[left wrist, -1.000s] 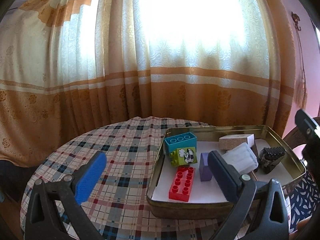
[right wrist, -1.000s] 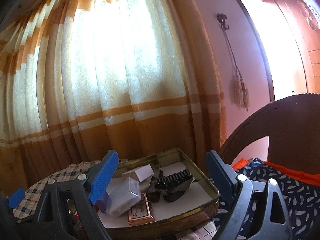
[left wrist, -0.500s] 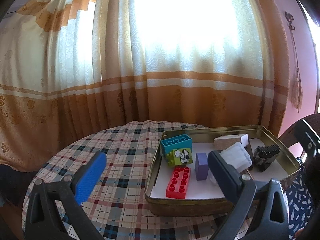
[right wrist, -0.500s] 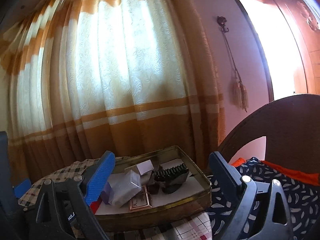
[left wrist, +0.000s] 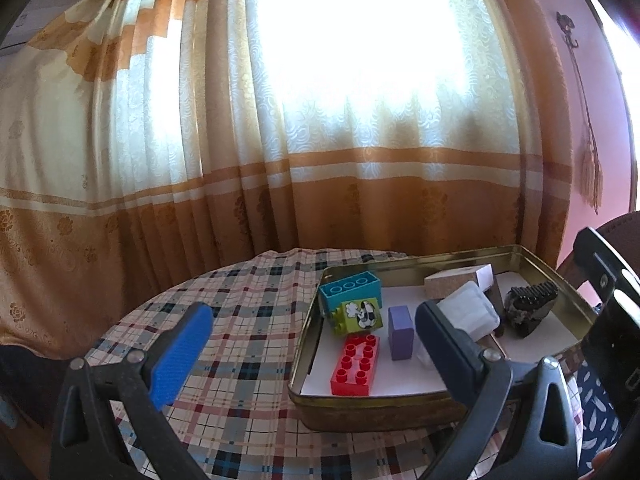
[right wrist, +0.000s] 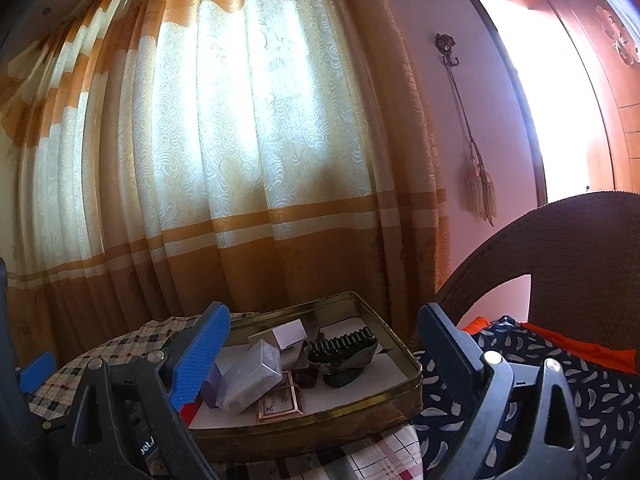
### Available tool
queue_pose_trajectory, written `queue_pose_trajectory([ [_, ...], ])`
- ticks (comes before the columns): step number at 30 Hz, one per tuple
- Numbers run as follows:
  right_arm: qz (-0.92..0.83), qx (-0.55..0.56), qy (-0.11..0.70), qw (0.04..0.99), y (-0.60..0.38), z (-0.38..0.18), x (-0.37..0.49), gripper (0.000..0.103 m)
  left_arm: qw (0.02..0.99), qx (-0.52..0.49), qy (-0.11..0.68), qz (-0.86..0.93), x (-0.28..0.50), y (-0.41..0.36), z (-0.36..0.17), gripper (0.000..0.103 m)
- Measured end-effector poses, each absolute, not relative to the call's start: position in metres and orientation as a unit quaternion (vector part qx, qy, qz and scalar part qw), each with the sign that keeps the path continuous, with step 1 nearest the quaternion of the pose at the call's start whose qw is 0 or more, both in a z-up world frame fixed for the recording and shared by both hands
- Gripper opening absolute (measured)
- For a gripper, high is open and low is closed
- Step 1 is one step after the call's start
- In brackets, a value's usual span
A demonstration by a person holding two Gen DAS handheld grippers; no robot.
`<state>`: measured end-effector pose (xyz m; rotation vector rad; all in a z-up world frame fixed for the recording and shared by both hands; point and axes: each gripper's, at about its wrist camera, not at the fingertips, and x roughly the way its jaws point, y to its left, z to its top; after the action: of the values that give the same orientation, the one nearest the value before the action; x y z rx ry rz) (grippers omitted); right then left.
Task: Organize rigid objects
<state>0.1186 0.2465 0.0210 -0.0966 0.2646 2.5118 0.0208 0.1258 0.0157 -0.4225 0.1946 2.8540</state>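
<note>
A brass tin tray (left wrist: 360,412) sits on the plaid table and holds a teal brick (left wrist: 350,290), a green picture brick (left wrist: 358,314), a red brick (left wrist: 356,364), a purple block (left wrist: 400,332), a clear plastic box (left wrist: 470,314), a cork block (left wrist: 450,286) and a black comb clip (left wrist: 528,308). My left gripper (left wrist: 308,352) is open and empty, hovering before the tray's near left corner. My right gripper (right wrist: 324,356) is open and empty, above the tray (right wrist: 320,432), where the clear box (right wrist: 252,376), clip (right wrist: 344,350) and a small copper frame (right wrist: 280,400) show.
The round table (left wrist: 240,360) has a plaid cloth. Heavy orange-and-cream curtains (left wrist: 320,140) hang close behind it. A wicker chair (right wrist: 560,260) with a dark patterned cushion (right wrist: 600,392) stands to the right of the tray. The right gripper's body (left wrist: 612,340) shows at the left view's right edge.
Both grippers have drawn back and risen a little from the tray, staying open and empty. The objects in the tray have not moved.
</note>
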Motion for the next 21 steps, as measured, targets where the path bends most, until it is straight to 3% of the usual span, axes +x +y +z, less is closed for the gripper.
queue_pose_trajectory([
  [21, 0.946, -0.014, 0.096, 0.309, 0.2494, 0.0266, 0.1149, 0.097, 0.124, -0.145, 0.064, 0.980, 0.0217, 0.1243, 0.0154, 0.103],
])
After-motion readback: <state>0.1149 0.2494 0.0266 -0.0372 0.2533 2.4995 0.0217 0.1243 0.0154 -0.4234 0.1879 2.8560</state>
